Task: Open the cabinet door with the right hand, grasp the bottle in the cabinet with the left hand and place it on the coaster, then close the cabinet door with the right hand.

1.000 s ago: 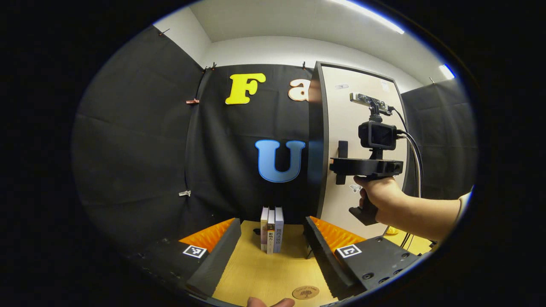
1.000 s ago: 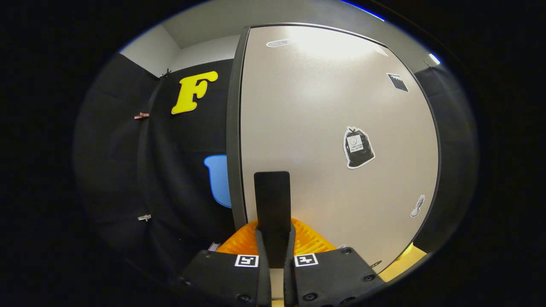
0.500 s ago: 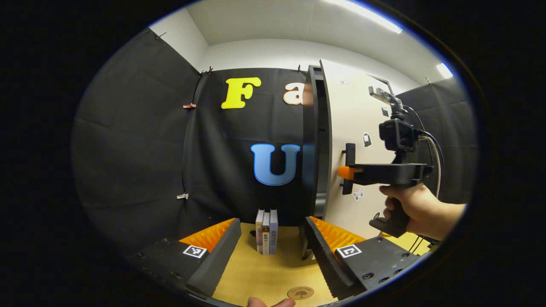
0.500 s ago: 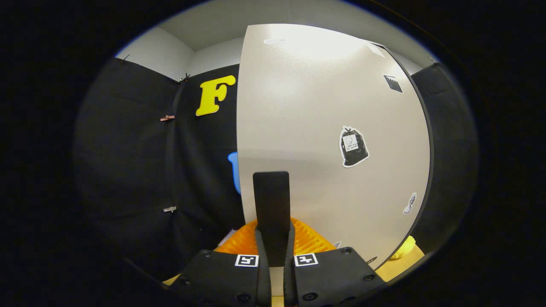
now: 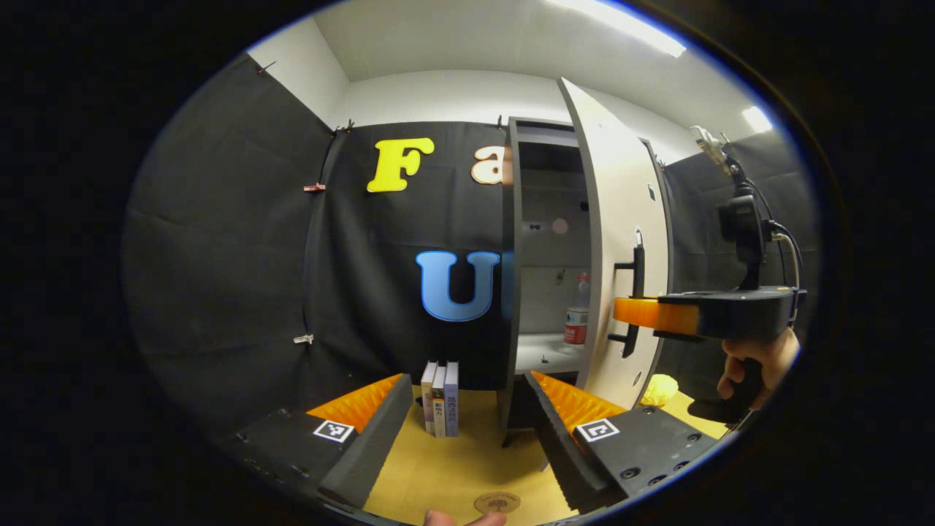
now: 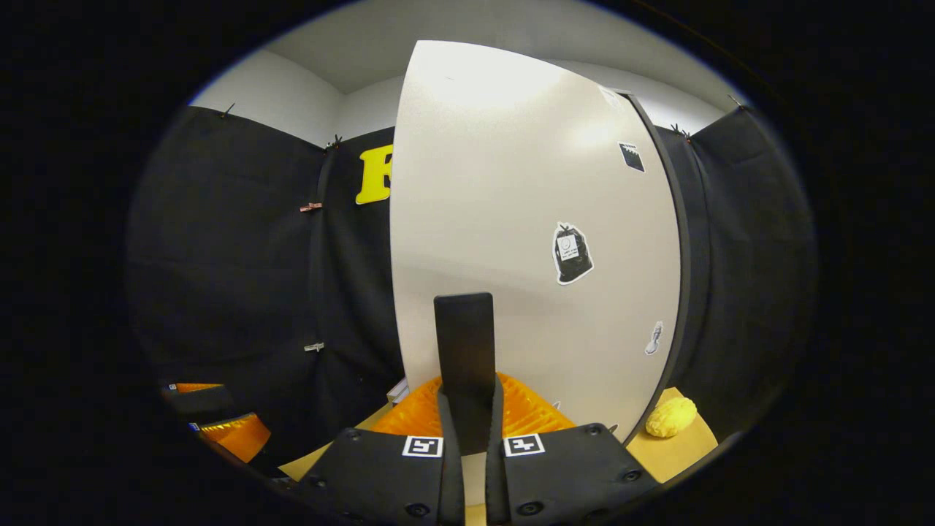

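Note:
The cabinet [image 5: 544, 241] stands with its pale door [image 5: 621, 256] swung partly out. On its inner shelf stands a clear bottle [image 5: 577, 319] with a red label. A round wooden coaster [image 5: 497, 502] lies on the table near me. My left gripper [image 5: 467, 431] is open above the table, well short of the cabinet. A hand holds my right gripper [image 5: 646, 313], which is shut on the black door handle [image 5: 634, 299]. In the right gripper view that handle [image 6: 465, 351] rises between my right gripper [image 6: 467, 427] fingers, against the door [image 6: 526, 219].
Three books [image 5: 440, 398] stand upright on the wooden table [image 5: 438, 467] left of the cabinet. A yellow crumpled lump [image 5: 657, 389] lies by the door's foot, the same yellow lump [image 6: 672, 416] showing beside the door. My left gripper [image 6: 212, 424] appears low on the left.
The door has swung from nearly closed to partly open, pulled by my right gripper on the handle. The shelf and bottle have come into sight. My left gripper has barely moved.

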Motion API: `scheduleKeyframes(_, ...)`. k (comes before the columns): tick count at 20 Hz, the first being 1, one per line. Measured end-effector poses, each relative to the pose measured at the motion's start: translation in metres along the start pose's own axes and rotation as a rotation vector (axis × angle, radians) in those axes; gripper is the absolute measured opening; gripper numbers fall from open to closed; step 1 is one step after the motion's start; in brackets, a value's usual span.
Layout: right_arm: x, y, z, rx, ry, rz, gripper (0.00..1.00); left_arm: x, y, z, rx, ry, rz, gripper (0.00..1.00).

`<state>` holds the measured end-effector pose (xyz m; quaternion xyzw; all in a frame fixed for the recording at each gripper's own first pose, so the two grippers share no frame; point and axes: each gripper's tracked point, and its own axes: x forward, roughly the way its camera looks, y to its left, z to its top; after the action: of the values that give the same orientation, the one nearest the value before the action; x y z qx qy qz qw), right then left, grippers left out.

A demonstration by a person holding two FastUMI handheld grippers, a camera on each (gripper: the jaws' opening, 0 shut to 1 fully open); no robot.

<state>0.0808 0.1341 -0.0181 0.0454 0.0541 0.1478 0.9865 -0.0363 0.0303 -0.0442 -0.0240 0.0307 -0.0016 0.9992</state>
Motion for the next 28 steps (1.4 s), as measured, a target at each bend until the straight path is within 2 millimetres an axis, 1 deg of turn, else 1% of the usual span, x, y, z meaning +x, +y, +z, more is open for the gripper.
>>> scheduleKeyframes(2,-0.008,-0.005,0.000,0.008,0.001,-0.006,0.16,0.000,-0.011,0.001,0.004,-0.002,-0.012,0.95)
scheduleKeyframes(7,-0.046,-0.034,0.003,0.021,0.004,-0.024,0.15,0.003,-0.043,0.006,0.009,-0.012,-0.058,0.95)
scheduleKeyframes(12,-0.078,-0.063,0.005,0.016,0.018,-0.047,0.15,0.008,-0.070,0.014,0.026,-0.030,-0.080,0.95)
scheduleKeyframes(18,-0.104,-0.096,0.008,-0.009,0.008,-0.076,0.14,0.012,-0.101,0.016,0.036,-0.030,-0.094,0.95)
scheduleKeyframes(22,-0.120,-0.123,0.011,-0.020,0.007,-0.108,0.14,0.014,-0.117,0.018,0.051,-0.037,-0.091,0.95)
scheduleKeyframes(23,-0.121,-0.131,0.012,-0.021,0.005,-0.121,0.14,0.014,-0.121,0.019,0.048,-0.038,-0.091,0.95)
scheduleKeyframes(24,-0.123,-0.140,0.013,-0.023,0.001,-0.136,0.14,0.015,-0.126,0.020,0.042,-0.038,-0.094,0.92)
scheduleKeyframes(25,-0.126,-0.147,0.014,-0.027,-0.003,-0.150,0.13,0.016,-0.130,0.020,0.035,-0.036,-0.096,0.94)
scheduleKeyframes(26,-0.128,-0.154,0.015,-0.032,-0.005,-0.163,0.13,0.018,-0.134,0.022,0.032,-0.035,-0.095,0.94)
scheduleKeyframes(27,-0.129,-0.161,0.015,-0.038,-0.007,-0.175,0.13,0.019,-0.138,0.023,0.032,-0.037,-0.094,0.92)
scheduleKeyframes(28,-0.131,-0.168,0.015,-0.043,-0.008,-0.187,0.13,0.021,-0.142,0.026,0.035,-0.041,-0.093,0.95)
